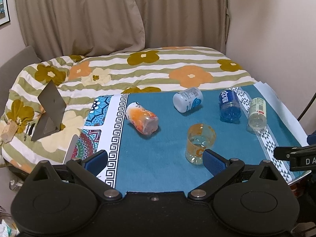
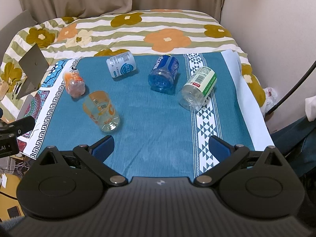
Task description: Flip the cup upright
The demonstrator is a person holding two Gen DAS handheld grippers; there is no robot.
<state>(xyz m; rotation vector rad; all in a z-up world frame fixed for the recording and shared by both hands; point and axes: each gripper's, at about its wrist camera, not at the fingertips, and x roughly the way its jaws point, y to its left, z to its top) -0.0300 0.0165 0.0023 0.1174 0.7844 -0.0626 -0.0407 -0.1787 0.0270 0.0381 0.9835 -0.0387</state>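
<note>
Several cut-bottle cups are on a teal cloth (image 1: pixel 158 158). A clear cup with orange print (image 1: pixel 199 144) stands upright, open end up, just beyond my left gripper's right finger; it also shows in the right wrist view (image 2: pixel 101 110). On their sides lie an orange cup (image 1: pixel 142 117), a white-blue cup (image 1: pixel 188 99), a blue cup (image 1: pixel 230 106) and a clear green-label cup (image 1: pixel 256 113). My left gripper (image 1: pixel 156 158) is open and empty. My right gripper (image 2: pixel 161 145) is open and empty, above the cloth's near part.
The cloth lies on a table against a bed with a flowered striped quilt (image 1: pixel 138 69). A grey folded stand (image 1: pixel 49 110) rests on the quilt at left. Curtains and a wall stand behind. A patterned mat (image 1: pixel 94 130) edges the cloth's left side.
</note>
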